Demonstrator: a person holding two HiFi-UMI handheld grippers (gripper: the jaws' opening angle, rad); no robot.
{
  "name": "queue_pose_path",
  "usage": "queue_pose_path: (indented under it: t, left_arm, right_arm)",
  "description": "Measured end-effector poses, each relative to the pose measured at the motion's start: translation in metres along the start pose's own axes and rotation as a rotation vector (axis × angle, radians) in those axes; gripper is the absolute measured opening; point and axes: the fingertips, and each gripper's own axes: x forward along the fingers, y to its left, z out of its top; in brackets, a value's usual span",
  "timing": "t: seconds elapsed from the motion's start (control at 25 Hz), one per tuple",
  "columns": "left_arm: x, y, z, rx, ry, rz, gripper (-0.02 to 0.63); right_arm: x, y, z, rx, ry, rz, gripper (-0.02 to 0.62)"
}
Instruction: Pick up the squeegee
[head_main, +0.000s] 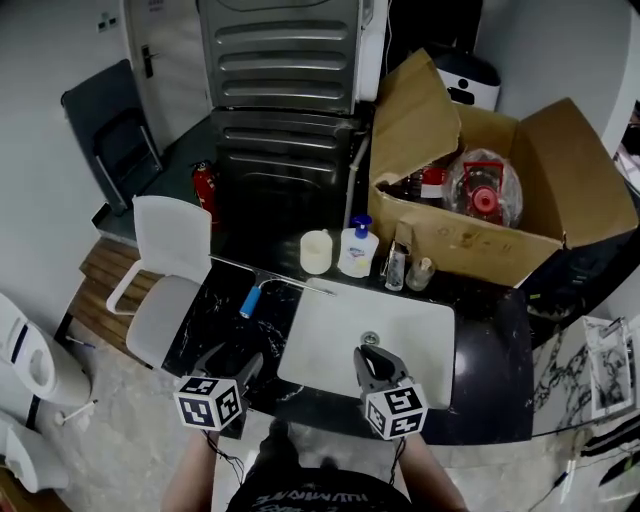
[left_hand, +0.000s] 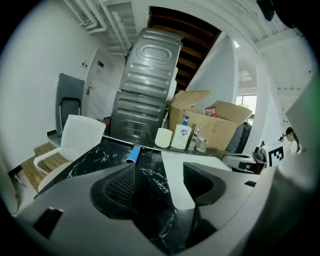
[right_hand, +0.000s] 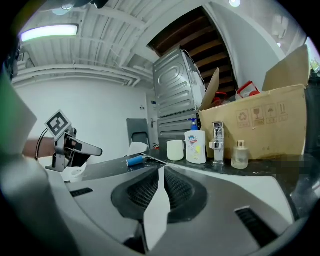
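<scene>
The squeegee (head_main: 250, 300) lies on the black marble counter left of the white sink (head_main: 420, 330), its blue handle toward me and its thin metal blade running along the back. My left gripper (head_main: 235, 358) hovers over the counter's front left, short of the handle, jaws open and empty. In the left gripper view the blue handle (left_hand: 133, 154) lies ahead, beyond the open left gripper (left_hand: 160, 172). My right gripper (head_main: 368, 355) is over the sink's front part, shut with nothing held. The right gripper view shows its jaws (right_hand: 161, 172) closed together and the squeegee (right_hand: 134, 160) far left.
A white cup (head_main: 316, 251), a soap pump bottle (head_main: 357, 248), a faucet (head_main: 397, 262) and a small bottle (head_main: 420, 272) line the counter's back. An open cardboard box (head_main: 480, 240) stands behind right. A white chair (head_main: 165, 270) sits left of the counter.
</scene>
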Motion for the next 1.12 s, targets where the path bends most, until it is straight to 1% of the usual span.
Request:
queue_pose_path:
  t: [0.16, 0.32, 0.52, 0.72, 0.88, 1.12]
  left_arm:
    - [0.034, 0.022, 0.016, 0.003, 0.06, -0.041, 0.322]
    - [0.07, 0.042, 0.033, 0.019, 0.1, -0.074, 0.324]
    - [0.117, 0.062, 0.046, 0.054, 0.185, -0.107, 0.324]
    - [0.164, 0.072, 0.054, 0.089, 0.247, -0.113, 0.322]
    - [0.192, 0.079, 0.056, 0.069, 0.301, -0.107, 0.322]
    - [0.219, 0.089, 0.048, 0.052, 0.395, -0.082, 0.322]
  right_arm:
    - [0.029, -0.009, 0.009, 0.013, 0.001, -0.039, 0.063]
    - [0.056, -0.019, 0.014, 0.028, 0.012, -0.082, 0.063]
    - [0.079, -0.035, 0.011, 0.064, 0.035, -0.145, 0.063]
    - [0.091, -0.056, 0.004, 0.111, 0.048, -0.209, 0.063]
    - [0.097, -0.068, 0.005, 0.13, 0.052, -0.243, 0.063]
    - [0.103, -0.082, 0.003, 0.149, 0.067, -0.269, 0.063]
